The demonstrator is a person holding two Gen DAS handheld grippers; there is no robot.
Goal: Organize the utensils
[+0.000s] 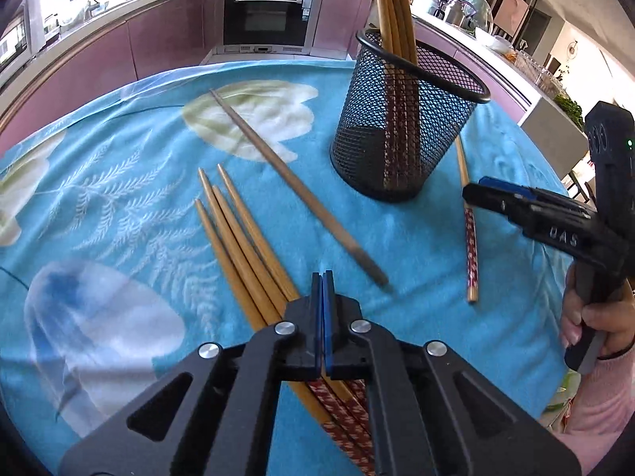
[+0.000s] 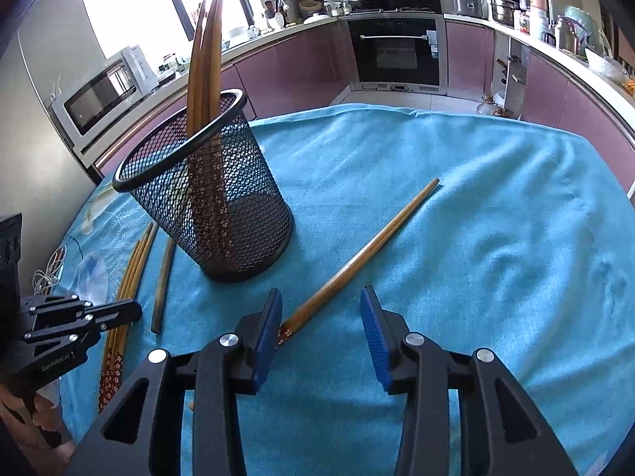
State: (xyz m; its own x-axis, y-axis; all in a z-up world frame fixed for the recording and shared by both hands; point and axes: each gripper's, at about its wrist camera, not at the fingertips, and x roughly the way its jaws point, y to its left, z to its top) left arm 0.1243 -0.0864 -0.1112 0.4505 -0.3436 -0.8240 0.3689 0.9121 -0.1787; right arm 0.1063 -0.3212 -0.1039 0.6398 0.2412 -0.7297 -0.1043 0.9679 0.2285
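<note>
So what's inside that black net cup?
The black mesh cup holds a few wooden chopsticks, standing with thin tips up and red patterned ends down. The mesh blurs the exact count.

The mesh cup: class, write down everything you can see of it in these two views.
The mesh cup is black wire mesh, round, with a solid rolled rim, widening upward. It stands upright on the blue cloth. Several wooden chopsticks stand inside, patterned red ends down, tips rising above the rim. No gripper touches it.

"GenRobo" on left gripper (image 2: 119, 311)
</note>
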